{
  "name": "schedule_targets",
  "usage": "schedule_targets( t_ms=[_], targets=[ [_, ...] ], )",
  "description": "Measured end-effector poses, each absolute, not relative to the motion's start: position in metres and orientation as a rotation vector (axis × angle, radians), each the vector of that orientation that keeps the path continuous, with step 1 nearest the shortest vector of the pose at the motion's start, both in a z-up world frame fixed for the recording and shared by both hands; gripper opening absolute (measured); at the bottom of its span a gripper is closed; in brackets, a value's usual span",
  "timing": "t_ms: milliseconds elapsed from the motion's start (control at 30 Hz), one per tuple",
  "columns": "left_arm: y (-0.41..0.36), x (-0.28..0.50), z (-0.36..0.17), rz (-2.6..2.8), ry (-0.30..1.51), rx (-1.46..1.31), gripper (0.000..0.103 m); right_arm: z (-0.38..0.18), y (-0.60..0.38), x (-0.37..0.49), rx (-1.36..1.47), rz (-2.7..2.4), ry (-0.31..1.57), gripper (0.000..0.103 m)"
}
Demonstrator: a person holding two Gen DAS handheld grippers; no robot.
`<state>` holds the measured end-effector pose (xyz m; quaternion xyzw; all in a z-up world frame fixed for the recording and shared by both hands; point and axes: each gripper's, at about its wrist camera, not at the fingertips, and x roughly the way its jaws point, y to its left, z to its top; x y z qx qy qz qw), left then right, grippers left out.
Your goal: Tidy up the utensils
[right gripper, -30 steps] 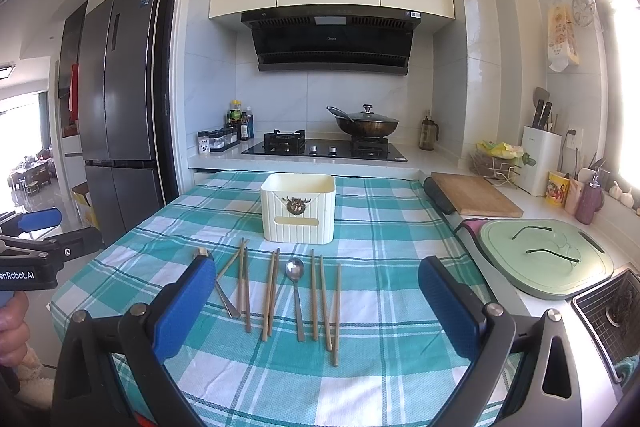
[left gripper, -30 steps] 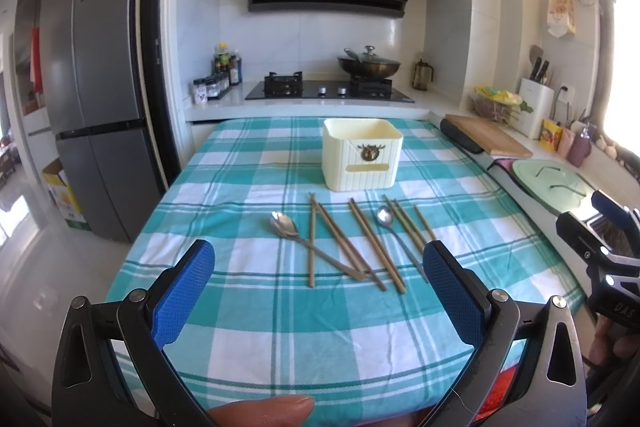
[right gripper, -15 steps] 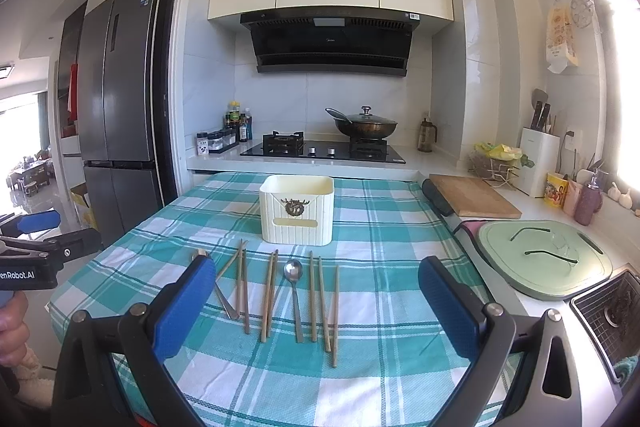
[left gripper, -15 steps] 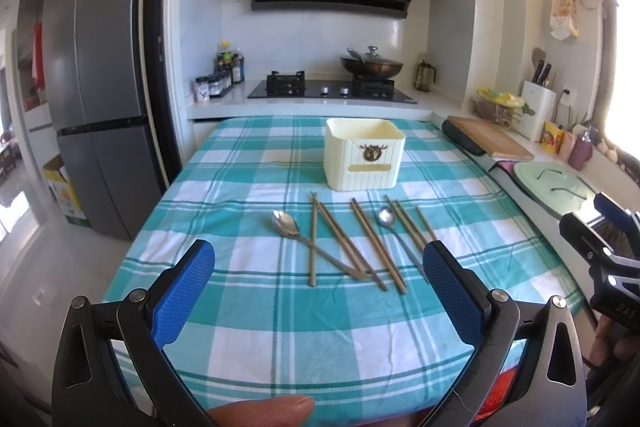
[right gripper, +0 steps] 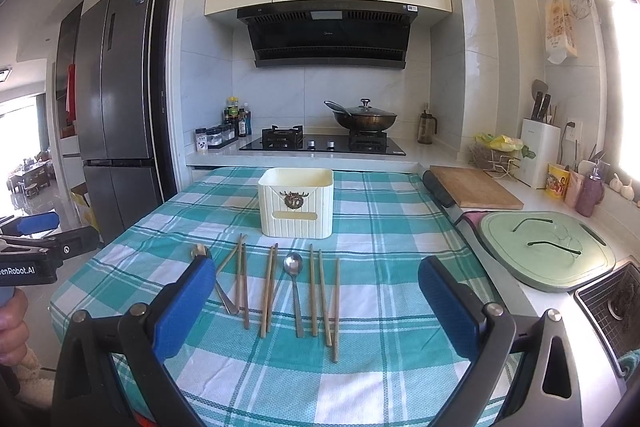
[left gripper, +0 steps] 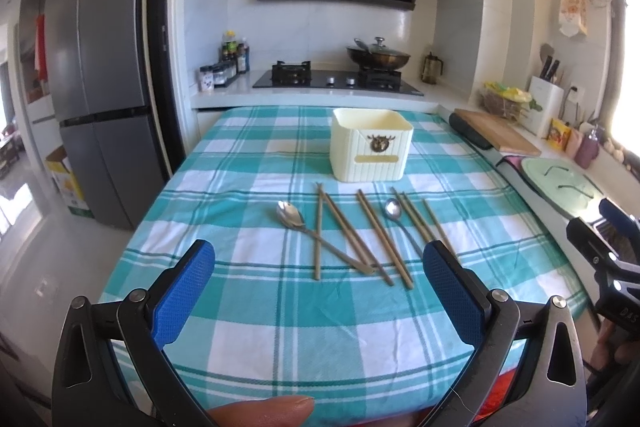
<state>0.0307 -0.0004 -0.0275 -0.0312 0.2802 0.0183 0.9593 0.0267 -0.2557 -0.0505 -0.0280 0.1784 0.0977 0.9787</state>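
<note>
On the teal-and-white checked tablecloth [left gripper: 248,307] the utensils lie in a loose row, just in front of a cream ribbed holder [left gripper: 371,150] that stands upright with a small deer emblem and a tan label strip on its face. Farthest left is a steel spoon [left gripper: 291,215], bowl toward the holder, its long handle slanting right and crossing under a wooden chopstick [left gripper: 318,231]. Next come more brown chopsticks [left gripper: 380,235], some paired, some splayed at slight angles. Among them sits a second spoon [right gripper: 294,265], smaller-looking, with a slim straight handle. A last few chopsticks [right gripper: 335,311] finish the row on the right.

Both hand-held tools hang short of the row, touching nothing. The left gripper [left gripper: 318,277] has its blue-padded fingers spread wide apart, with only cloth between them. The right gripper [right gripper: 312,287] is likewise spread wide and holds nothing, the row of utensils showing between its fingers.
</note>
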Motion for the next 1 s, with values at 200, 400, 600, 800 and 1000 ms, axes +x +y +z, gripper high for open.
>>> schedule_targets(
  t_ms=[200,400,600,800,1000],
  targets=[
    [0.003,0.045,-0.035,0.051,0.598,-0.065,0.103,-0.052,-0.257,0.033,-0.057,0.19,0.371,0.103],
    [0.013,0.078,-0.05,0.093,0.642,-0.074,0.103,-0.056,-0.261,0.045,-0.06,0.166,0.386,0.103],
    [0.024,0.127,-0.088,0.12,0.733,-0.104,0.103,-0.067,-0.271,0.066,-0.06,0.147,0.426,0.103],
    [0.034,0.183,-0.125,0.161,0.803,-0.134,0.103,-0.082,-0.284,0.091,-0.066,0.099,0.475,0.103],
    [0.044,0.237,-0.17,0.254,0.917,-0.214,0.103,-0.091,-0.286,0.108,-0.065,0.088,0.505,0.103]
  ],
)
